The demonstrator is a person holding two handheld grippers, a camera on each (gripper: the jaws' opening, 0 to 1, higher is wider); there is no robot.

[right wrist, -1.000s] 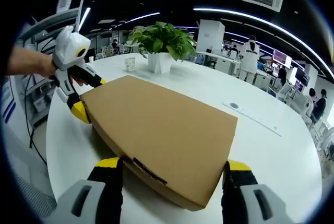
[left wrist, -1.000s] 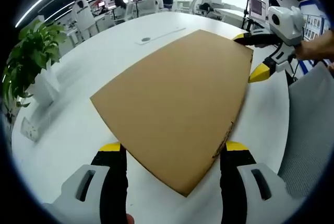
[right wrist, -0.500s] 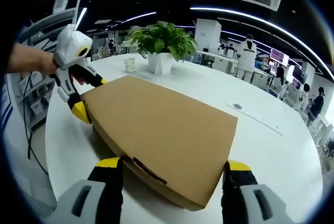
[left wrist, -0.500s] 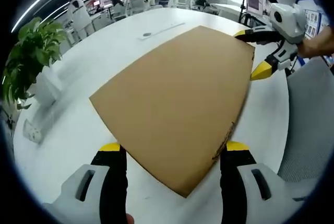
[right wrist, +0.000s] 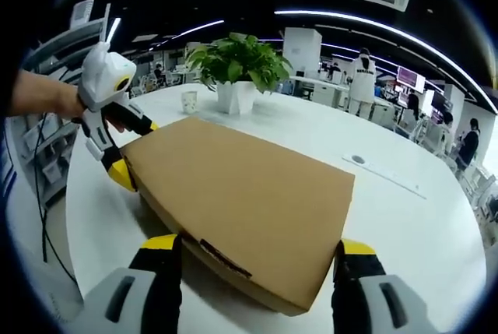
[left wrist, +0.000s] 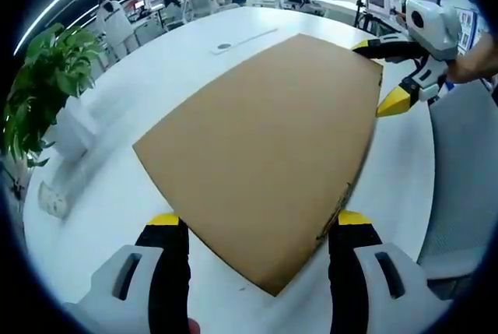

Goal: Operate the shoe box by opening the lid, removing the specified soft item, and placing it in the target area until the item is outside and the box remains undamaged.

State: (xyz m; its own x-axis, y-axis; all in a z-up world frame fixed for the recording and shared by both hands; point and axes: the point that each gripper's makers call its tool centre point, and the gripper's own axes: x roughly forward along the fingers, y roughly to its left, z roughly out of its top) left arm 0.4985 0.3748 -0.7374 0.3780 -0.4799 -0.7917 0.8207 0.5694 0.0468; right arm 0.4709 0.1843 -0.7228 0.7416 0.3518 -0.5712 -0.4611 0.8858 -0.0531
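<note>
While both claws straddle corners, shoe box [left wrist: 264, 147] seemingly lies shut.

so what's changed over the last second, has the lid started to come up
Not visibly. The brown shoe box lies shut and flat on the white table, as before. The left gripper and right gripper keep their open jaws straddling opposite corners. Only slight camera drift.
</note>
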